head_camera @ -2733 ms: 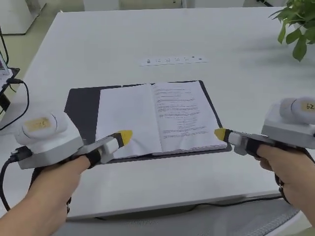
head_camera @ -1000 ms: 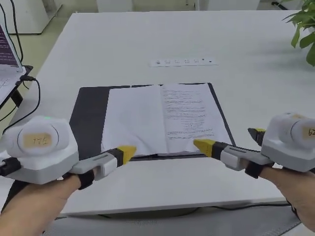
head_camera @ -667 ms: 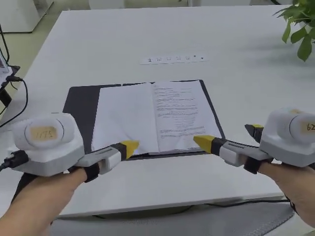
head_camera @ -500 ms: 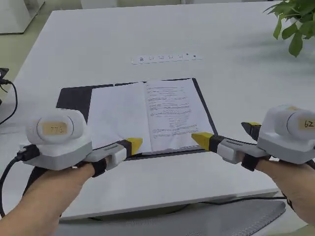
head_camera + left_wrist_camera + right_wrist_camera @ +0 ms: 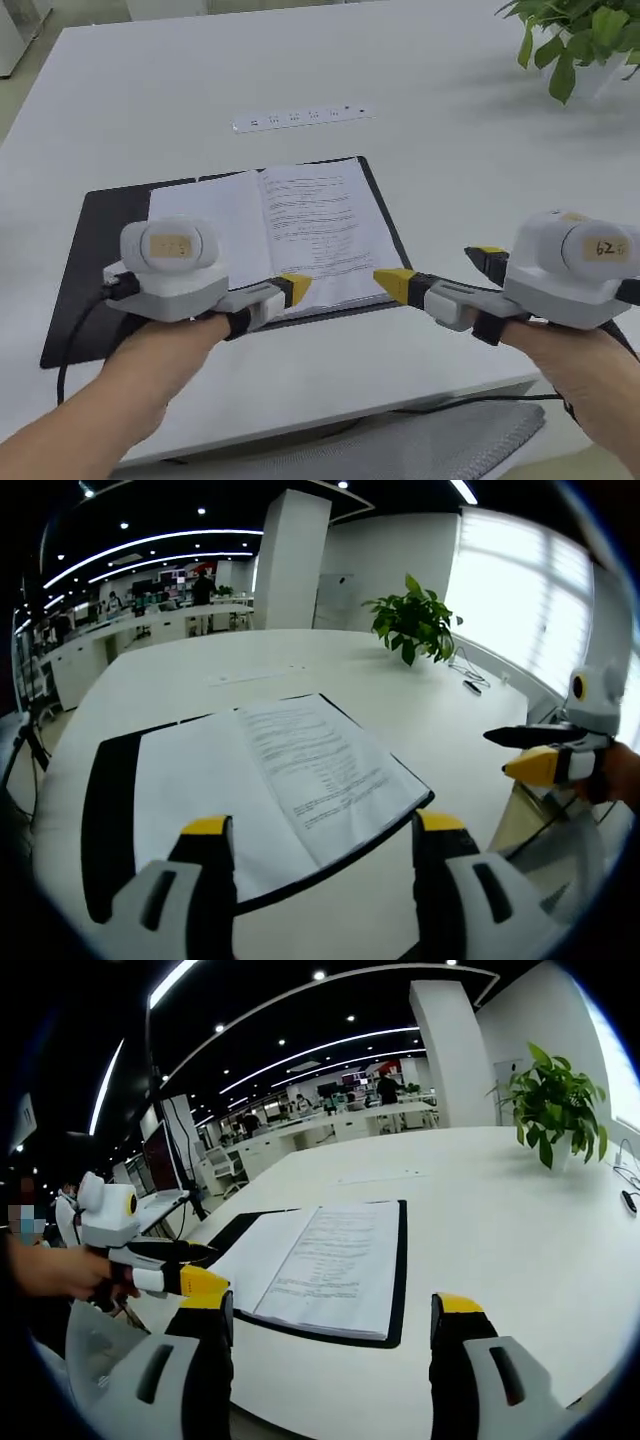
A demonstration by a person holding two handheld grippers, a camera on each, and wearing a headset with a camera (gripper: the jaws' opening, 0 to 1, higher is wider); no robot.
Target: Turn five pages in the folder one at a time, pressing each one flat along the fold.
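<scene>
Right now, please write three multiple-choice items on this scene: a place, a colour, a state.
1. Where on the table is the plant? A. far right B. near left C. centre
2. What colour are the tips of the left tool and right tool? A. red B. yellow C. blue
3. How does the folder lie? A. shut B. open C. upright
Answers: 1 A, it stands at the far right edge. 2 B, both gripper views show yellow tips. 3 B, its printed page faces up.

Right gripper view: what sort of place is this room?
Probably an open-plan office: rows of white desks in the background, long strip lights overhead, and a potted plant on the big white table.
</scene>
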